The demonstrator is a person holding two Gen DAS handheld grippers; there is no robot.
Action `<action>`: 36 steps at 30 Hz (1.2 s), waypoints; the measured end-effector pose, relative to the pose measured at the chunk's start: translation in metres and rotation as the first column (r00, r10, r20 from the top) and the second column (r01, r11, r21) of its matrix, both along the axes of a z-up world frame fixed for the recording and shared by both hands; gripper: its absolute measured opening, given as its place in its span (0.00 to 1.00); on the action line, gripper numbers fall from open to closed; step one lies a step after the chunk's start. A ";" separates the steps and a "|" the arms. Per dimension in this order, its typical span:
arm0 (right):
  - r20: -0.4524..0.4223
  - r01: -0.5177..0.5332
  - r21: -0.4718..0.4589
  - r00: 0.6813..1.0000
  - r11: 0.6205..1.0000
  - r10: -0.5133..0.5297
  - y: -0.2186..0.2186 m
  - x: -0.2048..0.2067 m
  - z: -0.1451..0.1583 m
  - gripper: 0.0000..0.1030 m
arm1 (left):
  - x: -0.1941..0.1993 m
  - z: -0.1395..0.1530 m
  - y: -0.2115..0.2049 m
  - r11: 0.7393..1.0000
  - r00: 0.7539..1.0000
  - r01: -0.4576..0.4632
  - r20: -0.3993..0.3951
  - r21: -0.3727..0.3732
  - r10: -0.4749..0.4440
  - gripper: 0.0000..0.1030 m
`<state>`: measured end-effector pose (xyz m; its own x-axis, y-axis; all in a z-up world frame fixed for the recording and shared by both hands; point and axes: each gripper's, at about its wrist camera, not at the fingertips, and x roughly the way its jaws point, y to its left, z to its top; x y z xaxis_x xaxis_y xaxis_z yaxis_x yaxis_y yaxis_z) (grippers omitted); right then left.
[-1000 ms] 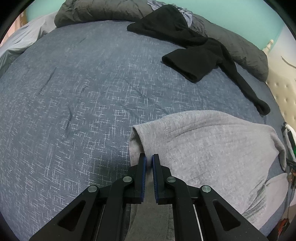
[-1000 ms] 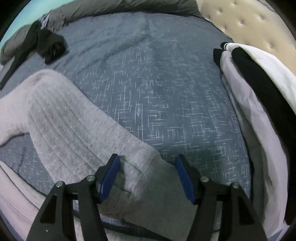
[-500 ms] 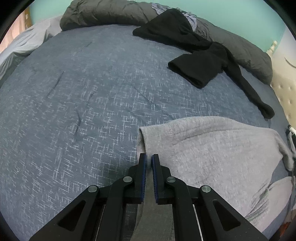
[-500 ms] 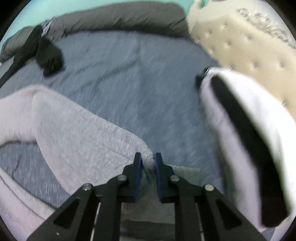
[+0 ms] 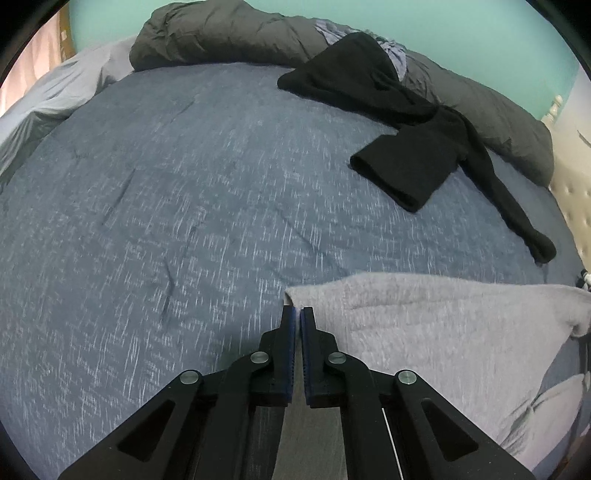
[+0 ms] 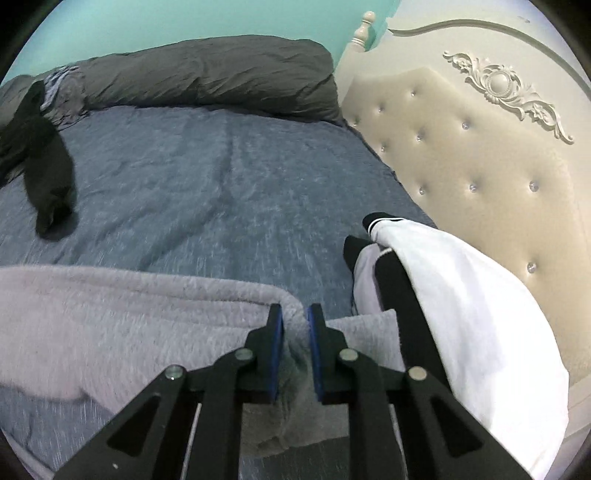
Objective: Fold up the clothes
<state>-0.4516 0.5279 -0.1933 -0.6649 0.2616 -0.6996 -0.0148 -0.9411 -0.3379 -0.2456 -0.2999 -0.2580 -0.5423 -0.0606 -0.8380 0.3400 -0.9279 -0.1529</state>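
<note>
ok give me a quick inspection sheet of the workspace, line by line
surface: blue bedspread, lightly creased, mostly bare in the middle.
job's things: grey garment at the near edge, pinched at two corners.
clutter: black garment sprawled at the far side; white and black garment heaped by the headboard; dark duvet rolled along the far edge.
grippers: left gripper shut on the grey garment's corner; right gripper shut on a bunched fold of it, its jaws having just closed.
cables: nothing seen.
surroundings: cream tufted headboard, teal wall.
</note>
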 end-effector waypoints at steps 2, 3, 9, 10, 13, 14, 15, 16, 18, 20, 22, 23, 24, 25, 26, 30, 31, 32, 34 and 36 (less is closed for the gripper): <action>-0.014 0.020 0.002 1.000 1.000 -0.020 0.001 -0.005 0.000 0.13 | -0.006 0.004 -0.001 1.000 1.000 0.004 -0.007 -0.010 -0.004 0.03; -0.022 0.032 0.002 0.999 0.999 -0.032 0.003 -0.007 0.000 0.13 | -0.009 0.006 -0.002 1.000 1.000 0.006 -0.014 -0.014 -0.006 0.02; -0.091 0.072 -0.025 0.993 0.997 -0.074 0.006 -0.005 0.005 0.13 | -0.022 0.027 0.000 0.999 0.998 0.023 -0.059 -0.028 -0.025 0.02; -0.103 0.077 -0.025 0.992 0.997 -0.079 0.006 -0.005 0.006 0.13 | -0.022 0.032 0.000 0.999 0.997 0.024 -0.070 -0.022 -0.025 0.02; -0.134 0.083 -0.047 0.987 0.995 -0.089 0.009 -0.005 0.015 0.13 | -0.020 0.052 -0.005 1.000 0.993 0.003 -0.118 -0.028 -0.006 0.00; -0.144 0.083 -0.051 0.986 0.995 -0.089 0.009 -0.005 0.020 0.13 | -0.018 0.058 -0.008 1.000 0.991 -0.009 -0.135 -0.030 0.005 0.00; -0.153 0.082 -0.054 0.984 0.995 -0.089 0.009 -0.005 0.024 0.13 | -0.016 0.064 -0.012 0.999 0.988 -0.021 -0.151 -0.030 0.016 0.00; -0.162 0.081 -0.057 0.983 0.995 -0.089 0.009 -0.006 0.029 0.13 | -0.014 0.069 -0.016 0.999 0.986 -0.030 -0.163 -0.023 0.026 0.00; -0.173 0.075 -0.065 0.981 0.995 -0.085 0.008 -0.007 0.036 0.13 | -0.017 0.067 -0.021 1.000 0.990 -0.015 -0.142 0.000 0.015 0.00; -0.152 0.072 -0.066 0.985 0.995 -0.081 0.005 -0.009 0.036 0.13 | -0.023 0.054 -0.016 0.999 0.996 0.033 -0.081 0.024 -0.031 0.00; -0.127 0.067 -0.074 0.989 0.995 -0.076 0.003 -0.010 0.031 0.13 | -0.027 0.038 -0.010 0.997 0.998 0.059 -0.041 0.054 -0.057 0.00; -0.117 0.064 -0.076 0.990 0.995 -0.073 0.002 -0.009 0.028 0.13 | -0.030 0.028 -0.009 0.995 0.998 0.061 -0.017 0.077 -0.060 0.00; -0.106 0.062 -0.073 0.992 0.995 -0.070 0.000 -0.009 0.024 0.13 | -0.032 0.019 -0.008 0.994 0.998 0.061 0.000 0.089 -0.062 0.00; -0.096 0.059 -0.073 0.993 0.996 -0.066 -0.001 -0.008 0.020 0.13 | -0.035 0.012 -0.007 0.994 0.998 0.062 0.011 0.092 -0.064 0.01; -0.089 0.058 -0.074 0.994 0.996 -0.064 -0.002 -0.007 0.017 0.13 | -0.037 0.004 -0.005 0.993 0.998 0.064 0.022 0.096 -0.066 0.06; -0.076 0.063 -0.082 0.995 0.995 -0.070 0.000 -0.003 0.010 0.13 | -0.042 -0.018 -0.006 0.990 0.997 0.042 0.058 0.135 -0.050 0.43; -0.072 0.064 -0.082 0.995 0.995 -0.070 0.001 -0.003 0.008 0.13 | -0.042 -0.022 -0.006 0.988 0.997 0.038 0.061 0.149 -0.048 0.45; -0.069 0.063 -0.081 0.995 0.995 -0.069 0.002 -0.003 0.007 0.13 | -0.043 -0.026 -0.006 0.985 0.997 0.036 0.064 0.168 -0.047 0.50; -0.065 0.061 -0.083 0.996 0.995 -0.067 0.003 -0.002 0.005 0.13 | -0.045 -0.034 -0.006 0.978 0.996 0.032 0.071 0.206 -0.047 0.51; -0.061 0.062 -0.088 0.996 0.994 -0.067 0.004 -0.001 0.002 0.12 | -0.046 -0.040 -0.005 0.974 0.997 0.028 0.070 0.225 -0.045 0.50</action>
<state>-0.4526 0.5318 -0.1913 -0.6922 0.2465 -0.6783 -0.0953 -0.9628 -0.2527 -0.2917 -0.3049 -0.2977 -0.4763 0.1514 -0.8662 0.3245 -0.8852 -0.3332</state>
